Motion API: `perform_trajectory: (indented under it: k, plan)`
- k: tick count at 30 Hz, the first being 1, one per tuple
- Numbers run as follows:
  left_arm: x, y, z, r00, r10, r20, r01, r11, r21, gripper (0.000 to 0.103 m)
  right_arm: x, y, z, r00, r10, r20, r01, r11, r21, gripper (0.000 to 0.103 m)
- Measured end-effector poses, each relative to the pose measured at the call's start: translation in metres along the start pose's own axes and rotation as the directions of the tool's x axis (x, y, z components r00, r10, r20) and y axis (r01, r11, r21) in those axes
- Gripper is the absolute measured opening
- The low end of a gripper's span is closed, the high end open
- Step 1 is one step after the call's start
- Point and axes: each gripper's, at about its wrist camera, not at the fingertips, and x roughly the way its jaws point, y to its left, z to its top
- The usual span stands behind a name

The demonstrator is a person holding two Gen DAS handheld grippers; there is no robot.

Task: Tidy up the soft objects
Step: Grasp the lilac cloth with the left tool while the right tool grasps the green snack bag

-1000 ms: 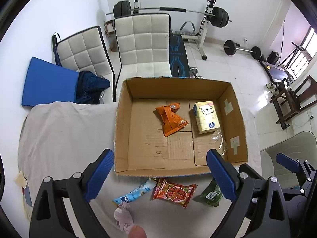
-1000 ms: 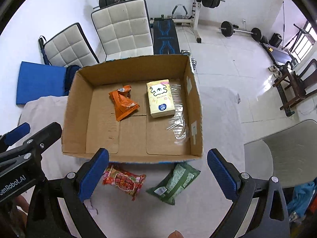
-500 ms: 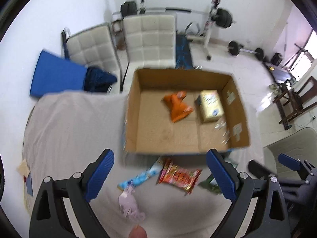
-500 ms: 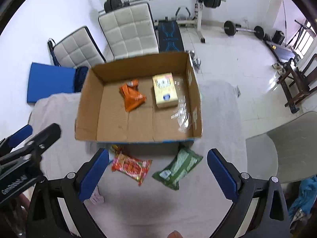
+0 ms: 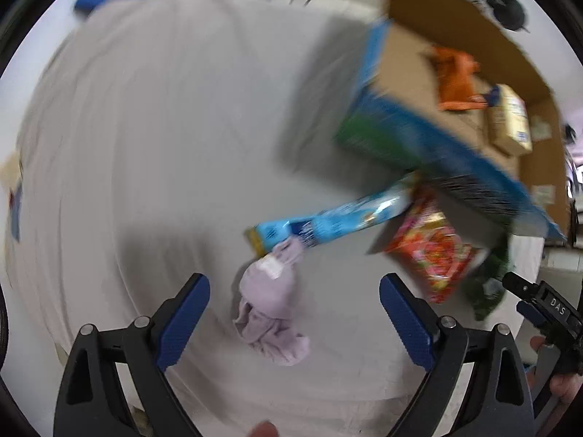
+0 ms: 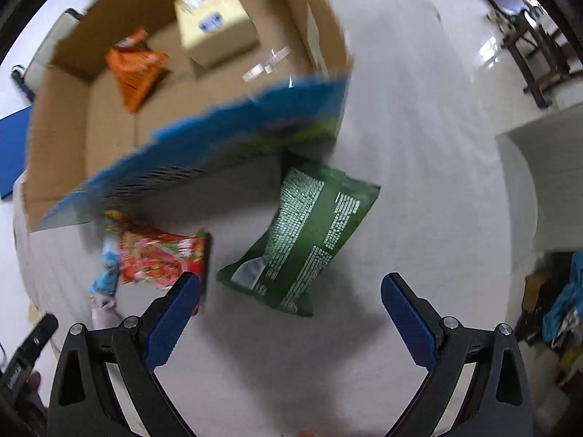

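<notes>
1. Left gripper (image 5: 294, 318): jaws wide apart and holding nothing, poised over the lilac cloth (image 5: 271, 307), a crumpled soft piece lying on the pale tablecloth (image 5: 145, 138) between the 2 blue fingers (image 5: 184, 322).
2. Right gripper (image 6: 290, 318): jaws also wide and holding nothing, above the green packet (image 6: 302, 240), which lies flat at 12 o'clock from the fingertips.
3. Cardboard box (image 6: 109, 120): at 1 o'clock in the left view and 11 o'clock in the right view; it already holds an orange packet (image 6: 136, 67) and a yellow tissue pack (image 6: 215, 27).
4. Items outside the box: a blue tube-shaped packet (image 5: 339, 218) touching the cloth's upper end, and a red packet (image 6: 160, 256) just beside the green one, at 10 o'clock from the right gripper.
5. Judged step: both grippers appear set to pick up 1 item each.
6. Risks: both views are blurred, so aim may be off. The limp cloth could slip out if only a loose fold is pinched. The blue packet touches the cloth and might be dragged along. The slick green packet may slide away if the fingers close on its flat face.
</notes>
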Motion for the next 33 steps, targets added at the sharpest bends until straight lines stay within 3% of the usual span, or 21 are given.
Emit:
perform_trajectory:
  k: [3,7,13,16,18,20,22,26,29,33]
  plan:
    - [0.027,0.015,-0.003,0.998,-0.009,-0.060,0.006,0.999,-0.051,0.096,0.025,0.002,0.001,0.999,0.006,-0.034,-0.005,1.000,0.026,0.101]
    - [0.057,0.020,-0.008,0.992,-0.010,-0.125,0.004,0.999,-0.050,0.096,0.046,0.009,0.003,0.998,0.012,-0.062,-0.010,0.999,0.037,0.096]
    - [0.090,0.012,-0.016,0.977,-0.033,-0.211,0.024,0.999,-0.042,0.096,0.064,0.019,0.003,0.996,-0.019,-0.088,0.020,1.000,0.004,0.066]
    - [0.095,0.006,-0.019,0.978,-0.033,-0.208,0.027,0.999,-0.029,0.095,0.067,0.024,-0.003,0.994,-0.040,-0.103,0.035,0.998,-0.049,0.051]
    - [0.096,-0.004,-0.022,0.980,-0.025,-0.200,0.024,1.000,-0.006,0.086,0.069,0.024,-0.009,0.992,-0.045,-0.119,0.036,0.997,-0.069,0.048]
    - [0.096,-0.018,-0.022,0.980,-0.003,-0.199,0.010,0.999,0.032,0.065,0.071,0.023,-0.020,0.989,-0.057,-0.140,0.044,0.994,-0.100,0.046]
    - [0.093,-0.036,-0.028,0.983,0.026,-0.181,-0.012,0.997,0.079,0.059,0.073,0.022,-0.032,0.985,-0.059,-0.163,0.040,0.992,-0.119,0.046]
    - [0.089,-0.072,-0.051,0.984,0.003,-0.181,0.024,0.989,0.146,0.052,0.078,0.019,-0.058,0.978,-0.072,-0.196,0.041,0.987,-0.154,0.046]
    - [0.088,-0.103,-0.067,0.983,-0.011,-0.183,0.049,0.978,0.203,0.052,0.083,0.017,-0.073,0.976,-0.088,-0.201,0.051,0.982,-0.180,0.046]
    - [0.094,-0.133,-0.075,0.986,0.032,-0.165,0.010,0.969,0.246,0.052,0.090,0.015,-0.077,0.978,-0.069,-0.198,0.036,0.986,-0.165,0.047]
